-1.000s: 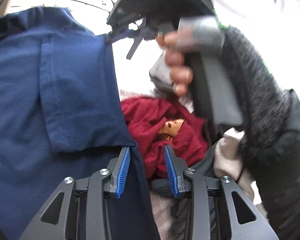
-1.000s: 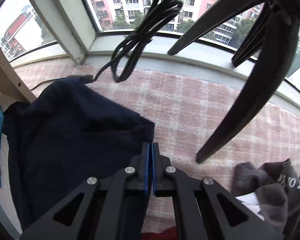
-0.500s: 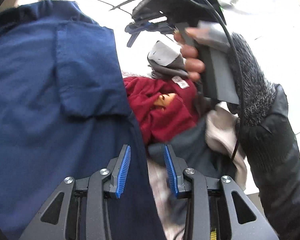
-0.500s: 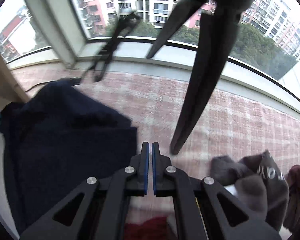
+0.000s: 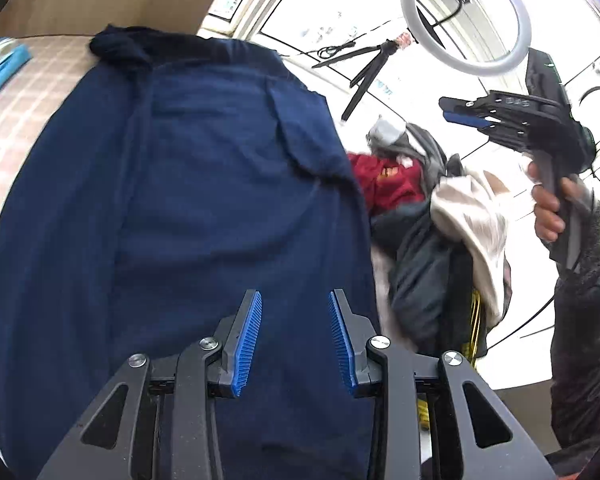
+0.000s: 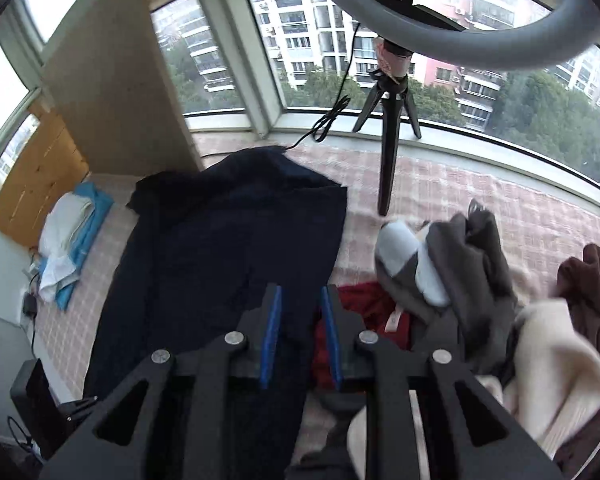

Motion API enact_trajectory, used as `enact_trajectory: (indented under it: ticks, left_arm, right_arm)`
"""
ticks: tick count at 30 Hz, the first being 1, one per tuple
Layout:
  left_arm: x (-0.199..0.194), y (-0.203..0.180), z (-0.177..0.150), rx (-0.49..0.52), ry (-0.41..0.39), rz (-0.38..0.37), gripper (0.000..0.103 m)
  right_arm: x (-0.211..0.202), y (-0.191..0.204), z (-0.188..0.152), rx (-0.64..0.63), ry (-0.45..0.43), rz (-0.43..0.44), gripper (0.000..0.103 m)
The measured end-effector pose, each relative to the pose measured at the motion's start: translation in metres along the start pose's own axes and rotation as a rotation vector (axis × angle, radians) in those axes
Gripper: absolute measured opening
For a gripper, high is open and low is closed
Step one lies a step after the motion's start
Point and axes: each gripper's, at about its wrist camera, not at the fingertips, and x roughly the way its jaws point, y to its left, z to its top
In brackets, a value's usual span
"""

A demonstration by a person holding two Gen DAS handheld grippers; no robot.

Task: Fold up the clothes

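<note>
checked pink cloth (image 6: pixel 480 188) covers the surface under the window, and the clothes lie on it. navy garment (image 5: pixel 188 208) is the biggest thing, spread flat and filling the left wrist view from 7 o'clock up to 12 o'clock, with a pocket flap (image 5: pixel 300 128) near its right edge. heap of unfolded clothes (image 6: pixel 472 288) sits just beside it at 3 o'clock: a red piece (image 5: pixel 392 184) touching the navy edge, a grey piece above it, a cream one (image 5: pixel 476 220) and a brown one (image 6: pixel 592 280) at the far right. ring light (image 5: pixel 466 16) stands on a black tripod (image 6: pixel 388 136) at 12 o'clock, near the sill. folded blue and white stack (image 6: pixel 72 240) lies well apart at 9 o'clock. left gripper (image 5: pixel 294 340) hangs over the navy garment, fingers apart and empty. right gripper (image 6: pixel 300 332) is above the navy edge and the red piece, fingers apart, holding nothing.
</note>
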Motion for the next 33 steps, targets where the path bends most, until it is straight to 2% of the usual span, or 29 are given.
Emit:
enact_trajectory:
  ticks: [2,8,14,17,20,24,27,30,33]
  left_arm:
    - [-0.02,-0.002,-0.026,0.009,0.009,0.005,0.032]
    - [-0.028,-0.018,-0.089,0.04,0.076,0.003,0.032]
    - [-0.035,-0.06,-0.146,0.242,0.147,-0.004,0.032]
    - [-0.063,-0.06,-0.163,0.259,0.13,-0.041,0.032]
    - [-0.081,-0.054,-0.178,0.291,0.114,-0.006,0.032]
    - [-0.099,-0.04,-0.197,0.249,0.107,-0.021,0.034]
    - [-0.1,-0.035,-0.21,0.247,0.101,-0.001,0.034]
    - [-0.093,-0.037,-0.222,0.262,0.115,0.004,0.034]
    - [-0.085,-0.044,-0.231,0.272,0.125,-0.003,0.034]
  right_arm:
    - [-0.01,0.003,-0.019,-0.008,0.0,0.018,0.021]
    - [-0.036,-0.008,-0.08,0.038,0.015,0.055,0.021]
    - [-0.098,-0.026,-0.153,0.081,-0.034,0.003,0.021]
    - [-0.131,-0.038,-0.198,0.144,-0.068,-0.02,0.023]
    - [-0.15,-0.04,-0.251,0.218,-0.087,0.003,0.03]
    - [-0.112,-0.009,-0.328,0.249,0.008,0.105,0.033]
    - [-0.067,0.013,-0.368,0.264,0.108,0.12,0.033]
    - [-0.031,0.032,-0.383,0.239,0.142,0.093,0.033]
    - [-0.007,0.042,-0.381,0.209,0.153,0.052,0.033]
